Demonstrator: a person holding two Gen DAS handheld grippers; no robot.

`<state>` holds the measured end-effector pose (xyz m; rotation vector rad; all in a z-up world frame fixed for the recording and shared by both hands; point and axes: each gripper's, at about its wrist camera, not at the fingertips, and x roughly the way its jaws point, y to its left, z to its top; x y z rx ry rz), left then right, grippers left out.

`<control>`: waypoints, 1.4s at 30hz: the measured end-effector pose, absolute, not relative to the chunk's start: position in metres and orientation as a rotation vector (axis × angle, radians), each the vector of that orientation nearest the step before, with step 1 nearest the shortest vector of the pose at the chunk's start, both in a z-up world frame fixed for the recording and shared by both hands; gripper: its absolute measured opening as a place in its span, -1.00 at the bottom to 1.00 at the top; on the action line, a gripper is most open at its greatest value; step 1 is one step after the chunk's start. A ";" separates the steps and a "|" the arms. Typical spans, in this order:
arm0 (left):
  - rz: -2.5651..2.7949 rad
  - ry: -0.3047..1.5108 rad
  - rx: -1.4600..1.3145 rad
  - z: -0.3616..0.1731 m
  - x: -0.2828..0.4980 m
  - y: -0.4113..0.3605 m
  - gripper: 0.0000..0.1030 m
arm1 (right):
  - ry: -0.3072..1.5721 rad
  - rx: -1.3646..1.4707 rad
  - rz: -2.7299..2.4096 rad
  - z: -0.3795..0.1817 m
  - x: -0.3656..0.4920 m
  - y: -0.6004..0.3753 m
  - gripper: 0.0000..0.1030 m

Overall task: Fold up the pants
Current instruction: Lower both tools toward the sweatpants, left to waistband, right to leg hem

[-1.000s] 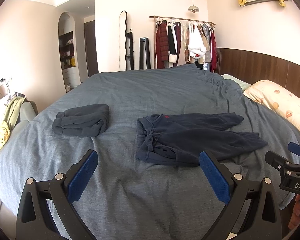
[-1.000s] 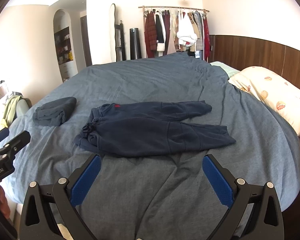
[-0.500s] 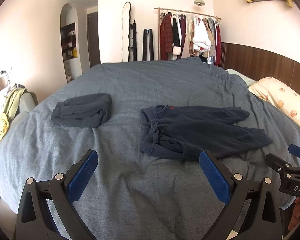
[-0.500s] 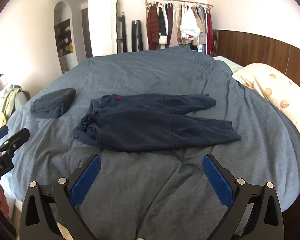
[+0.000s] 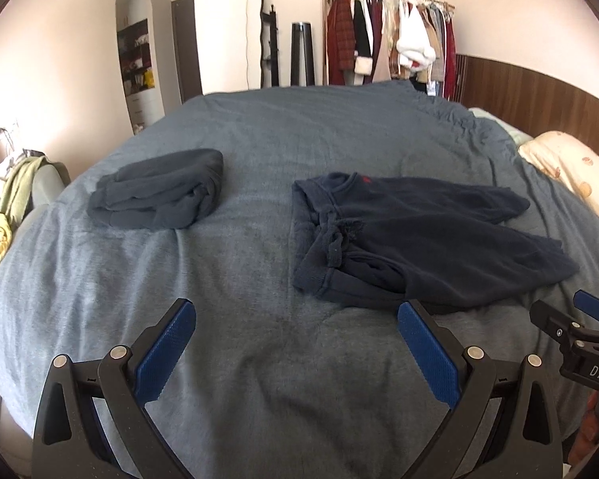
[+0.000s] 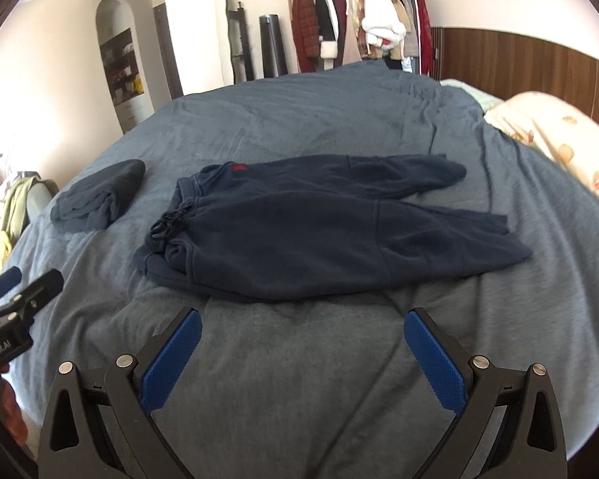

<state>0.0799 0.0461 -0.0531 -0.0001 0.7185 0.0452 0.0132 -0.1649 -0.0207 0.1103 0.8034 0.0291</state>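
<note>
pants (image 6: 319,231) lie flat across bed (image 6: 299,379), waistband left, legs right | left gripper (image 5: 295,343) spread wide, empty | right gripper (image 6: 303,347) likewise

left wrist: low over bed (image 5: 259,359) | right wrist: alongside (shared pants (image 6: 319,231))

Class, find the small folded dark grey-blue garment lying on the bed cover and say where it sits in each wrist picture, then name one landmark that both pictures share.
Left wrist view: the folded dark grey-blue garment lies left of centre, left of the spread navy pants.
Right wrist view: it sits near the left edge, again left of the pants.
Shared landmark: the clothes rail at the far wall.
</note>
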 end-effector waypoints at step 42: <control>-0.019 1.339 -0.108 -0.122 0.250 0.042 0.17 | 1.412 0.470 -0.266 -0.099 0.141 -0.227 0.34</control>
